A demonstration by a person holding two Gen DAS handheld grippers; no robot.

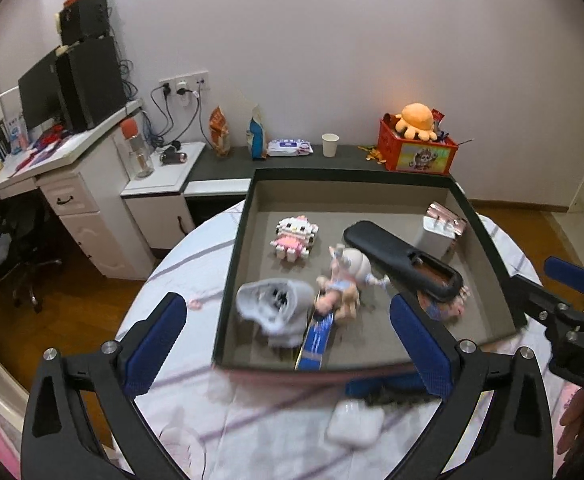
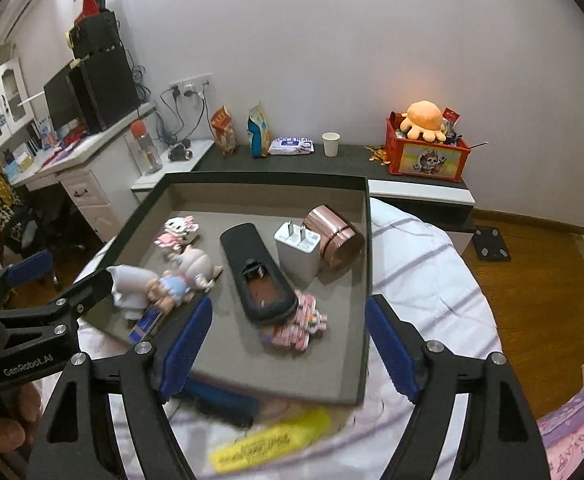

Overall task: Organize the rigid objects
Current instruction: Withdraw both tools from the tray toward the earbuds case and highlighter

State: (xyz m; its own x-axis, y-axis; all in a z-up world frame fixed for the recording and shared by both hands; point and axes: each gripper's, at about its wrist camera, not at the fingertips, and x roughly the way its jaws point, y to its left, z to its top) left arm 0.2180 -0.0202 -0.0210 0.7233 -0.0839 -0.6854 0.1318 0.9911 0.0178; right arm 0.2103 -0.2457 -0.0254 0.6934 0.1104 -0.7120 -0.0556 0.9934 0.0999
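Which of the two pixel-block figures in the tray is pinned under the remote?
The near one, under the black remote; the Hello Kitty figure lies free toward the tray's far left.

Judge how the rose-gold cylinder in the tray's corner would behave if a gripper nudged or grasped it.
The rose-gold cylinder lies tilted against the white charger, so a nudge would probably roll it. Its glossy, metallic-looking wall may slip between the pads. It looks rigid, so it should keep its shape under a squeeze; its weight cannot be told.
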